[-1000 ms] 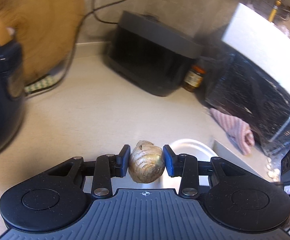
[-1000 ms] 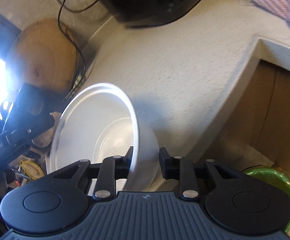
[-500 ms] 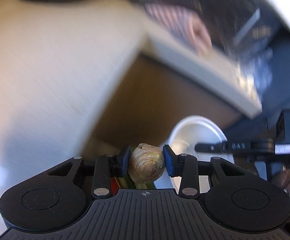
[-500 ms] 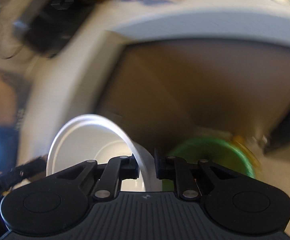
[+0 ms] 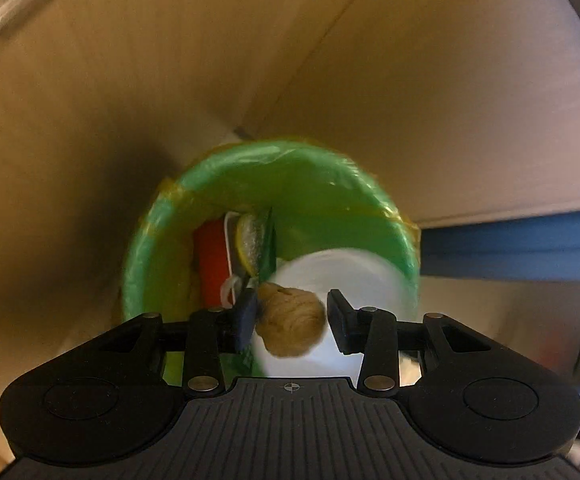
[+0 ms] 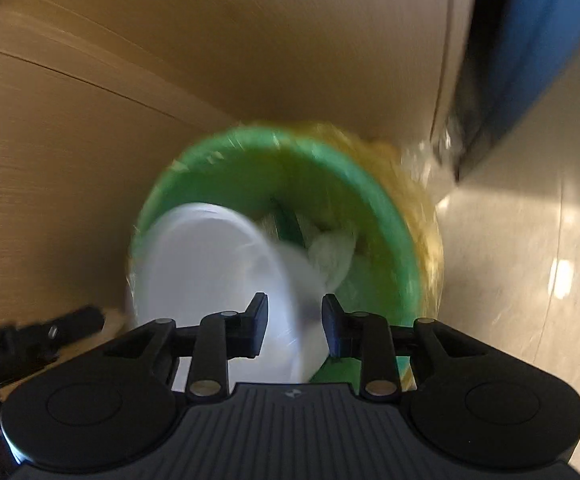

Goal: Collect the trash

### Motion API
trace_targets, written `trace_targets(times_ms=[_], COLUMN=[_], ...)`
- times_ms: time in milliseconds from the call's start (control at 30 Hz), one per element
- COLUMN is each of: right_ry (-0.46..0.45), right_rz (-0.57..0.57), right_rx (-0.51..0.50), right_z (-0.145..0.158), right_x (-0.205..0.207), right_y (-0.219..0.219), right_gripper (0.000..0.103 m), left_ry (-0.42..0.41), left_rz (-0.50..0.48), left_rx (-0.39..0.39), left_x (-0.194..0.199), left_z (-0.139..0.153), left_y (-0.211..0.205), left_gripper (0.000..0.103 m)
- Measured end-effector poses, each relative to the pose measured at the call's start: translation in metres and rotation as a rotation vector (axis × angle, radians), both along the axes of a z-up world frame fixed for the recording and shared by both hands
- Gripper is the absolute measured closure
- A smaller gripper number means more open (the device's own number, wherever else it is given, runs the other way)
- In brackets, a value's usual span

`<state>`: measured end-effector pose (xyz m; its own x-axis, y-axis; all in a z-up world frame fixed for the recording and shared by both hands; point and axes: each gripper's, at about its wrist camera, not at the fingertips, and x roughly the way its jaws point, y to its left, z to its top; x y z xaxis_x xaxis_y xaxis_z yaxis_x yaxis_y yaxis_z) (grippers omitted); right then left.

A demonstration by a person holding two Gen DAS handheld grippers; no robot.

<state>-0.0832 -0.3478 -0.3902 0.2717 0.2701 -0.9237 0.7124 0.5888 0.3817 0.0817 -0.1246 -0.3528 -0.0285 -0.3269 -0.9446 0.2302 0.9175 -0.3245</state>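
Trash here is a tan, ridged lump (image 5: pixel 291 326) lying between the spread fingers of the left tongs (image 5: pixel 291 322), touching the left pad at most with a gap at the right pad, so those tongs are released, directly above the green bin (image 5: pixel 329 184) lined with a yellowish bag. Beside it to the right, a white bowl (image 6: pixel 218 276) tilts over the bin's near rim. The right tongs (image 6: pixel 294 330) straddle its edge with daylight on both sides, released, and the bin already contains a red packet (image 5: pixel 210 264) and crumpled white paper (image 6: pixel 329 256).
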Motion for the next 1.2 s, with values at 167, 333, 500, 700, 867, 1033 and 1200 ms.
trace_targets(times_ms=[167,333,500,700,867,1033,1200], right_ry=[-0.065,-0.122,-0.168,-0.307,-0.506,-0.702,-0.835], right_rz=[0.024,0.062,0.120,0.101,0.167,0.220,0.310], right_rx=[-0.048,-0.146,-0.306,-0.444,-0.568,-0.624,-0.596], right_z=[0.013,0.035,0.062,0.141,0.230,0.303,0.347], right_x=[-0.023,-0.034,-0.038,-0.040,-0.022,-0.003,0.018], right_y=[0.012,0.040,0.083,0.128,0.177,0.234,0.276], right_gripper=[0.071,0.065,0.059,0.053,0.047,0.038,0.018], left_ry=[-0.019,-0.081,-0.178,-0.383,-0.624,-0.838,-0.977], left_rz=[-0.011,-0.049,-0.143,-0.204,-0.182,-0.044,0.073], left_rx=[-0.047,-0.062,-0.088,-0.211,-0.297,-0.243,-0.173], left_x=[-0.010,-0.017,-0.037,-0.069,-0.079,-0.085,-0.097], left_z=[0.006,0.029,0.066,0.150,0.236,0.306,0.343], left_y=[0.008,0.013,0.031,0.076,0.138,0.203,0.243], left_gripper=[0.061,0.061,0.061,0.061,0.061,0.070,0.085])
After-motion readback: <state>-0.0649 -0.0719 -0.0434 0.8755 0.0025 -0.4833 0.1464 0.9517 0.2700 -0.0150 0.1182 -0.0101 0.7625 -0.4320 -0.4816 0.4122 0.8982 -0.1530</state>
